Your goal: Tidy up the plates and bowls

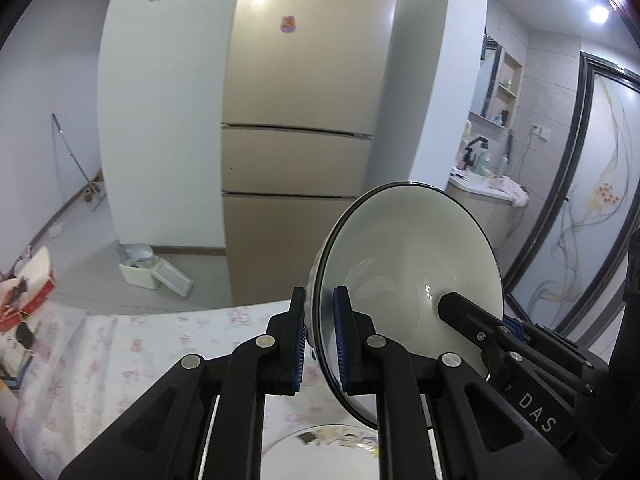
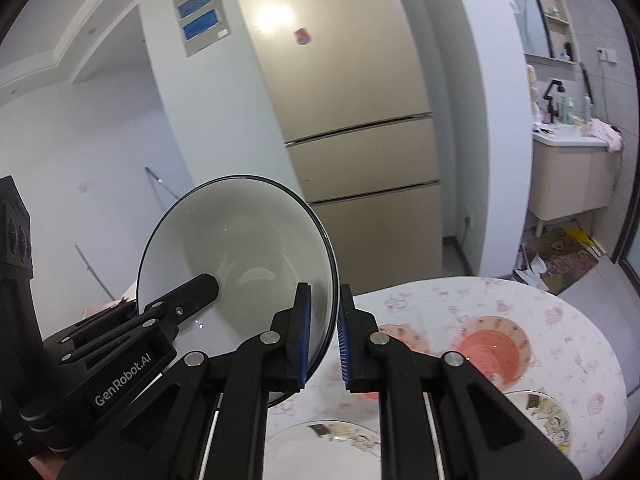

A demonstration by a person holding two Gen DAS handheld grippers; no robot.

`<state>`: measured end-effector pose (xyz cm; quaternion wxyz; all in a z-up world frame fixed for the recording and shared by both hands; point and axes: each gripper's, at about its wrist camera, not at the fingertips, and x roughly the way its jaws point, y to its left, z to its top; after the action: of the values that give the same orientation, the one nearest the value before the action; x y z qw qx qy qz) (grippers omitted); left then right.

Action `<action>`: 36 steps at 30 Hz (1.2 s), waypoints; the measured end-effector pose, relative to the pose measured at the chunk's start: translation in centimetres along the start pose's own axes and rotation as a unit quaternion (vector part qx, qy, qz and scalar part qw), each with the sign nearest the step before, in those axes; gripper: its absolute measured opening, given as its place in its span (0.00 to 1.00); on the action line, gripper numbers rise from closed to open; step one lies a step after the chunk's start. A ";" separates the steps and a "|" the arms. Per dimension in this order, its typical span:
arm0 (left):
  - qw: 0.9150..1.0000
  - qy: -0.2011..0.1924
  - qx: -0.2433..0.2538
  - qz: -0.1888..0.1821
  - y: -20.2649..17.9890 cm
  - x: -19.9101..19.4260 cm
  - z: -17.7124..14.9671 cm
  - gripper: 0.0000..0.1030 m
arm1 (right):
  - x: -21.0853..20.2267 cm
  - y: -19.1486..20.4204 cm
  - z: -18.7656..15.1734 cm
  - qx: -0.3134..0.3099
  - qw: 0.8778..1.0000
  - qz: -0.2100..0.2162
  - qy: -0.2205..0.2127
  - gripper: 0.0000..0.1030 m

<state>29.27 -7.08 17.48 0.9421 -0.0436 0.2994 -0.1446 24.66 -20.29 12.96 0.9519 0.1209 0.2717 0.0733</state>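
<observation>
A white bowl with a dark rim (image 1: 408,256) is held in the air above the round table, tilted on its side; it also shows in the right wrist view (image 2: 240,248). My left gripper (image 1: 320,340) is shut on its rim, one pad inside and one outside. My right gripper (image 2: 323,340) is shut on the opposite rim. Each gripper's finger shows inside the bowl in the other's view. Below lie a white picture plate (image 2: 320,444), a pink bowl (image 2: 494,350), a pink plate (image 2: 400,336) and a second picture plate (image 2: 540,412).
The round table has a floral cloth (image 2: 460,300). A red and white box (image 1: 28,292) sits at its left edge. A beige fridge (image 1: 300,120) stands behind, a washbasin cabinet (image 2: 572,172) to the right, a white bin (image 1: 140,268) on the floor.
</observation>
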 end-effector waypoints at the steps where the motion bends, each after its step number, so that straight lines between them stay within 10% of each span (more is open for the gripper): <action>1: 1.000 0.003 -0.001 -0.003 -0.2 0.4 -0.1 0.14 | 0.0 -0.5 -0.2 0.004 1.000 -0.003 0.001 0.12; 36: 0.987 0.158 -0.019 -0.017 2.9 19.8 -8.1 0.14 | 11.8 -7.0 -5.8 0.052 0.985 -0.065 0.150 0.12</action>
<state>40.78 -10.20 -0.54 0.8795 -0.0432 0.4462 -0.1600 32.05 -23.44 0.41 0.8955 0.1399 0.4222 0.0141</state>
